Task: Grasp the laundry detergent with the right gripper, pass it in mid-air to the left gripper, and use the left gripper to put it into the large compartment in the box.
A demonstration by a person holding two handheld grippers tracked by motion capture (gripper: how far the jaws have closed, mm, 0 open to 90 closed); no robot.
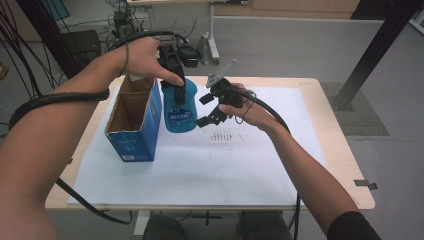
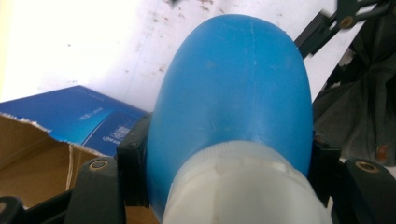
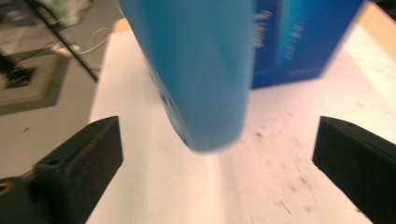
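I see the surface (image 1: 250, 170) under its white sheet, and on it an open blue cardboard box (image 1: 134, 125). Just to the right of that box stands my blue bottle (image 1: 180, 107), close beside it. My left gripper (image 1: 172, 67) comes down from above the box's far corner and is clamped on the bottle's upper part. Right of the bottle, my right gripper (image 1: 210, 110) has its jaws spread wide, holding nothing.
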